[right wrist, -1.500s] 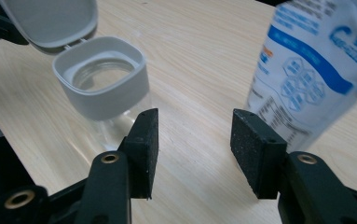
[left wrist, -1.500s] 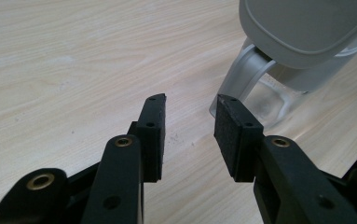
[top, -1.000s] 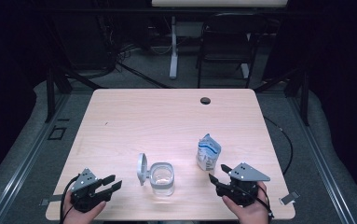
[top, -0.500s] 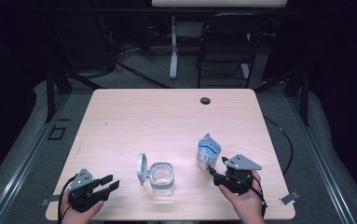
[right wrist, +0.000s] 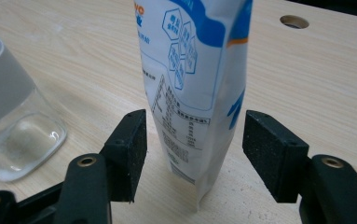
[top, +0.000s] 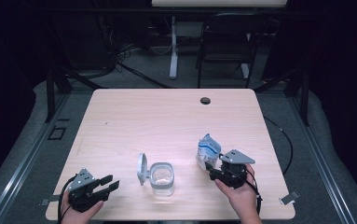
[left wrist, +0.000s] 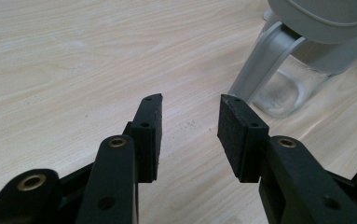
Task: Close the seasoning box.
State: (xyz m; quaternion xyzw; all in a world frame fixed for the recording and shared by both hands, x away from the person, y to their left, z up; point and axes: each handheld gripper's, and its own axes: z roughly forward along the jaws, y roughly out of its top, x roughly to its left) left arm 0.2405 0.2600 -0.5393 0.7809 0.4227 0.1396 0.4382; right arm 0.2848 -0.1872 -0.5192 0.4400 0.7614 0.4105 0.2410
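Right claw straddling the pouch, left claw waiting by the jar

From the left: the left claw [top: 102, 185] rests wide and empty on the surface [top: 167, 121], just beside the clear jar [top: 161, 178] with its lid [top: 141, 167] flipped up — then the right claw [right wrist: 192, 151], whose jaws have just been opening, stands wide around the upright blue-and-white pouch [right wrist: 197, 88], pads not pressing. The risk, as I judge it: the thin pouch tips or crumples if one pad lands first — or the grip sits too low.
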